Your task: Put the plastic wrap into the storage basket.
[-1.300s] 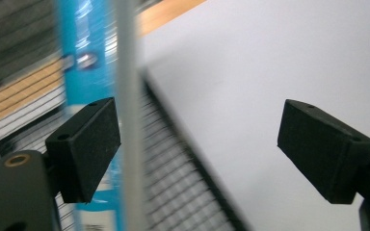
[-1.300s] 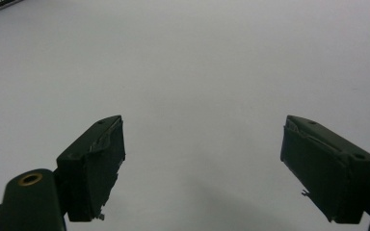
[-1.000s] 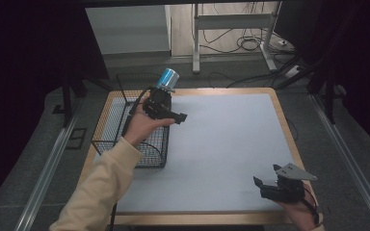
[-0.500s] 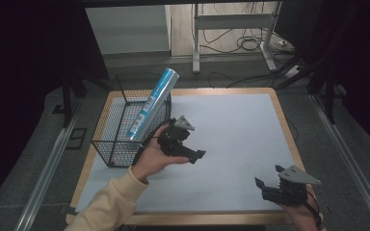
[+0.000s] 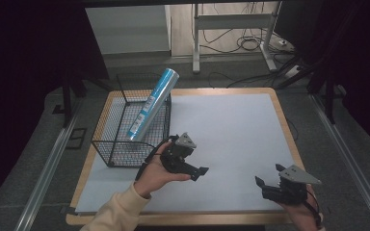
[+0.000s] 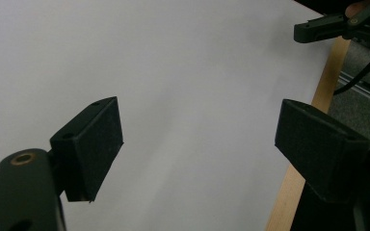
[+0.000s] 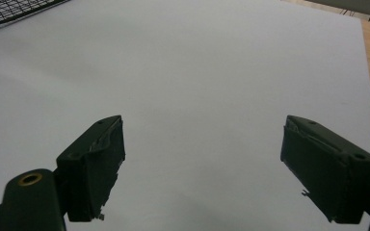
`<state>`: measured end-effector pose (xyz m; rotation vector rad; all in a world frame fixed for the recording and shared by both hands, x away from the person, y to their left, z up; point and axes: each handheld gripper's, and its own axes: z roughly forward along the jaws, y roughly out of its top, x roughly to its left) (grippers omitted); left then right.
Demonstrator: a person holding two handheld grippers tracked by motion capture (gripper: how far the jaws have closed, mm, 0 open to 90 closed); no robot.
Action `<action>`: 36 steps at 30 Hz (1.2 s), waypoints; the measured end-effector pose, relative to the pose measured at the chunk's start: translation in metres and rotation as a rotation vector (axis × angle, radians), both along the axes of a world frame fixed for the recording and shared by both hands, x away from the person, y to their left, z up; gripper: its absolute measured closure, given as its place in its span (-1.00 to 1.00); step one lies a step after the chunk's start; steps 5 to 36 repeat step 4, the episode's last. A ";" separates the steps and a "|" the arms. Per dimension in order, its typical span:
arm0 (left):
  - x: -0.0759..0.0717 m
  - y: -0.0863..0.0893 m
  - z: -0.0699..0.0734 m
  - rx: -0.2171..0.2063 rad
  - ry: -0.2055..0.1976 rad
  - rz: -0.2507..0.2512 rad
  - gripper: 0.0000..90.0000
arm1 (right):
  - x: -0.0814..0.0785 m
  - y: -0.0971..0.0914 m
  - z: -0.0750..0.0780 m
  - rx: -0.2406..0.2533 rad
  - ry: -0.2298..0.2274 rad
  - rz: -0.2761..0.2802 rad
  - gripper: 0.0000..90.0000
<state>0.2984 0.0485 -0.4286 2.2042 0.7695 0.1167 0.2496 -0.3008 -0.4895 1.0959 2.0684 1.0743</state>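
Now that the blue tube (image 5: 150, 107) leans in the wire basket (image 5: 120, 151), the left tool (image 5: 192, 169) has drawn back wide open and empty, so that drop looks finished.

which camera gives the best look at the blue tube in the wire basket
The high view: the blue tube leans tilted in the wire basket, its upper end sticking out above the rim. The right gripper view catches just a corner of the basket; the left gripper view looks across the white mat.

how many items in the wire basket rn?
1: a shiny blue foil-wrapped roll leaning tilted in the black wire basket at the table's left, top end sticking out above the rim. The mesh may hide something small on the basket floor.
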 end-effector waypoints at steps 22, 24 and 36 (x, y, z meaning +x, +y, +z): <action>0.000 0.000 -0.003 0.001 0.004 0.003 -0.62 | 0.001 -0.004 -0.001 0.025 -0.013 -0.009 -0.65; 0.000 0.000 -0.003 0.001 0.004 0.003 -0.62 | 0.001 -0.004 -0.001 0.025 -0.013 -0.009 -0.65; 0.000 0.000 -0.003 0.001 0.004 0.003 -0.62 | 0.001 -0.004 -0.001 0.025 -0.013 -0.009 -0.65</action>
